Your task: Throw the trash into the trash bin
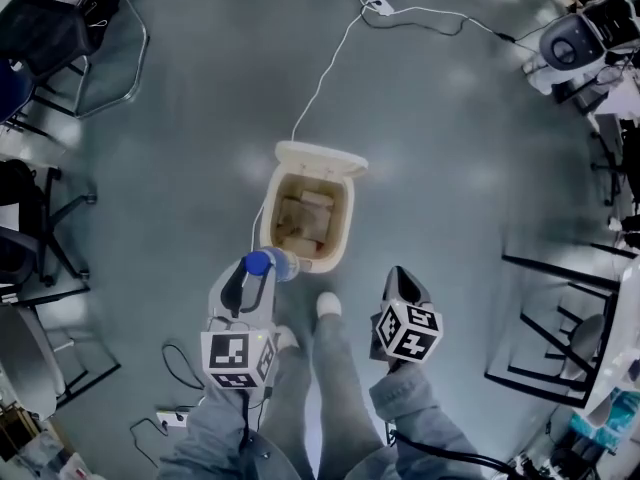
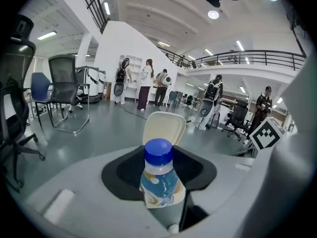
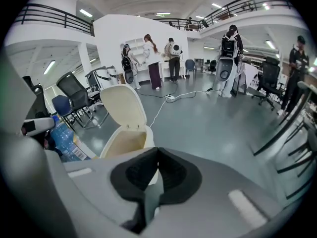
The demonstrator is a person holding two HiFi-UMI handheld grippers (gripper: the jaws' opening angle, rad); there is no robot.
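Note:
A cream trash bin (image 1: 342,230) stands on the grey floor with its lid (image 1: 320,156) flipped up and some pale trash inside. My left gripper (image 1: 256,270) is shut on a small plastic bottle (image 1: 281,265) with a blue cap, held just short of the bin's near left rim. In the left gripper view the bottle (image 2: 159,182) stands upright between the pads of the left gripper (image 2: 159,170), with the bin lid (image 2: 164,127) right behind it. My right gripper (image 1: 403,286) hangs to the right of the bin, jaws shut and empty. The right gripper view has the right gripper (image 3: 156,166), the bin (image 3: 128,142) and the bottle (image 3: 63,141).
Office chairs (image 1: 60,38) stand at the left. A white cable (image 1: 330,68) runs across the floor to the bin. Black metal frames (image 1: 560,318) stand at the right. The person's legs and white shoes (image 1: 328,304) are below the bin. People stand far off (image 2: 146,86).

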